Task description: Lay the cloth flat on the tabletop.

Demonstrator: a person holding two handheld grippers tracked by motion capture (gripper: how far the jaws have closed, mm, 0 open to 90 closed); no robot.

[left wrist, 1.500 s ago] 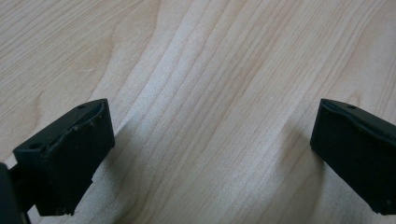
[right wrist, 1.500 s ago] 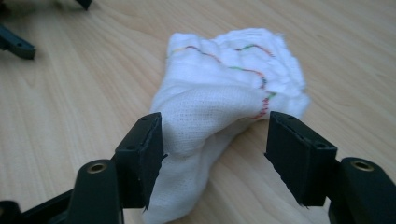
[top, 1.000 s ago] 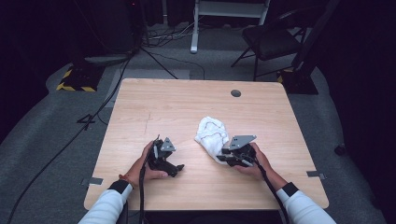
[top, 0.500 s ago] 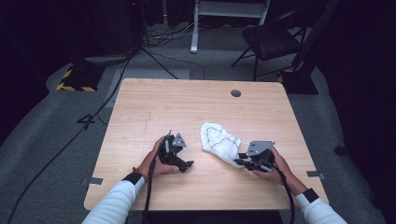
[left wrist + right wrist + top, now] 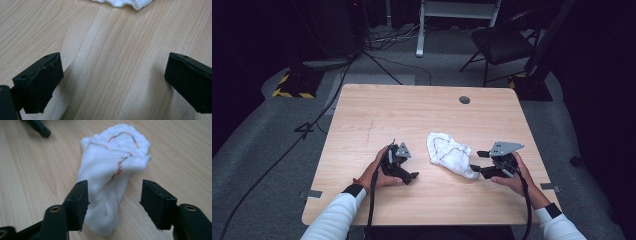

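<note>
Left gripper [image 5: 404, 167] sits on the table [image 5: 377, 115] with its jaws spread wide, nothing in them, just bare wood. The white cloth [image 5: 451, 155] is bunched up mid-table between the two grippers. Looks light, floppy, soft, so it'll probably sag from wherever you pinch it. Right gripper [image 5: 113, 202] has its jaws wide apart, straddling the cloth's near end without pinching it. I'd grab that thick folded end.
</note>
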